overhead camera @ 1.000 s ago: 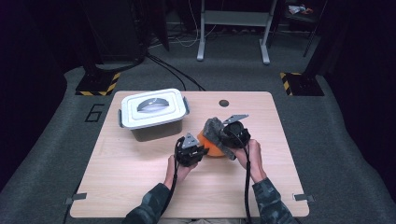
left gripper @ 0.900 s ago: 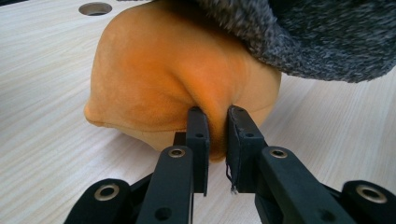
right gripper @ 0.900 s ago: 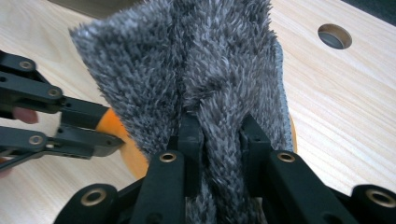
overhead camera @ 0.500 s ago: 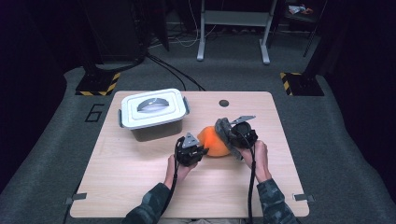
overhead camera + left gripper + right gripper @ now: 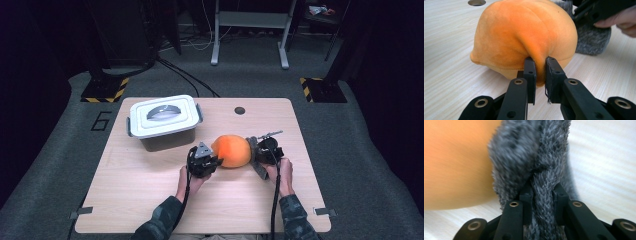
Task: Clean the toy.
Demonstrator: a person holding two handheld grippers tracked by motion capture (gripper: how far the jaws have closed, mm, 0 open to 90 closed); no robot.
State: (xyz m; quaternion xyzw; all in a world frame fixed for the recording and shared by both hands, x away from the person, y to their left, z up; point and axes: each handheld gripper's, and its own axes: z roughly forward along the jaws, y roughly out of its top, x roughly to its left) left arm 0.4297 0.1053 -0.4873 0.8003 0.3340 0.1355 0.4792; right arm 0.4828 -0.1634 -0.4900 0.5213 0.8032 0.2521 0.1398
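Note:
An orange plush object [image 5: 231, 150] lies on the wooden table [image 5: 150, 200], right of centre. My left gripper [image 5: 215, 160] is at its left side, shut on a fold of the orange plush [image 5: 524, 32], which is squeezed between the pads [image 5: 530, 68]. A grey fuzzy piece [image 5: 252, 150] sits against the plush's right side. My right gripper [image 5: 256, 154] is shut on this grey fuzzy piece [image 5: 541, 152], whose pile bulges out between the jaws. The orange plush [image 5: 456, 162] shows blurred beside it. Whether the grey piece is joined to the plush I cannot tell.
A white lidded container [image 5: 162, 119] with grey side clasps stands at the table's back left. A small round hole [image 5: 240, 110] is near the back edge. A person's hands [image 5: 286, 172] hold both grippers from the front edge.
My right gripper has come down and to the right with the grey fuzzy piece, from above the orange plush to its right side on the table. The left gripper has kept still.

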